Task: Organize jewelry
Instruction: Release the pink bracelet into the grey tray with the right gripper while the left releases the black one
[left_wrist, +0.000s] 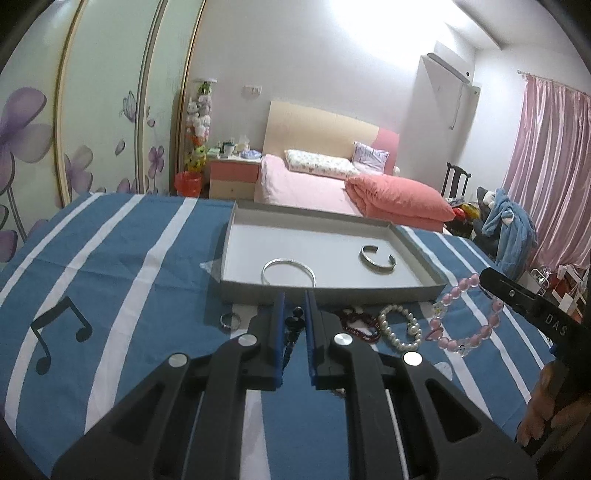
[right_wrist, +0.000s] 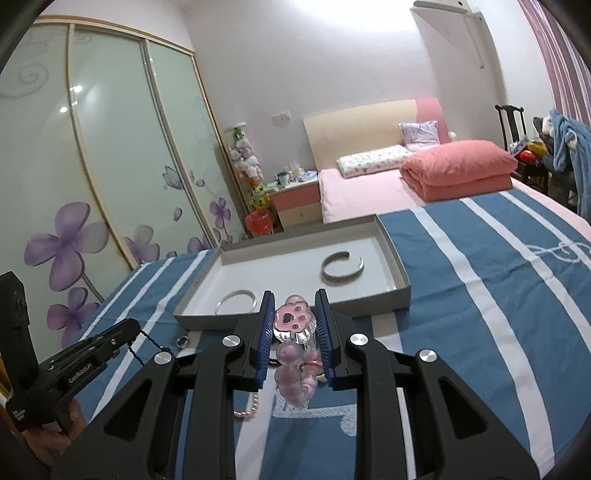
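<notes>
A blue-and-white striped cloth (left_wrist: 122, 258) covers the surface. The grey tray (left_wrist: 417, 254) at twelve o'clock holds two silver bangles (left_wrist: 289, 271). The left gripper (left_wrist: 294, 297) pinches a dark bead string (left_wrist: 291, 332); the right gripper (right_wrist: 294, 314) clamps the pink bead bracelet (right_wrist: 293, 317). A pink bed (left_wrist: 303, 184) stands beyond, with curtains (left_wrist: 546, 177) at two o'clock.

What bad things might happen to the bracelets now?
1. The pink bead bracelet dangles from the right gripper, pinched only at its charm, so it might slip out before reaching the tray.
2. The dark bead string hanging from the left gripper may snag the pearl bracelet or red beads lying just beside it.
</notes>
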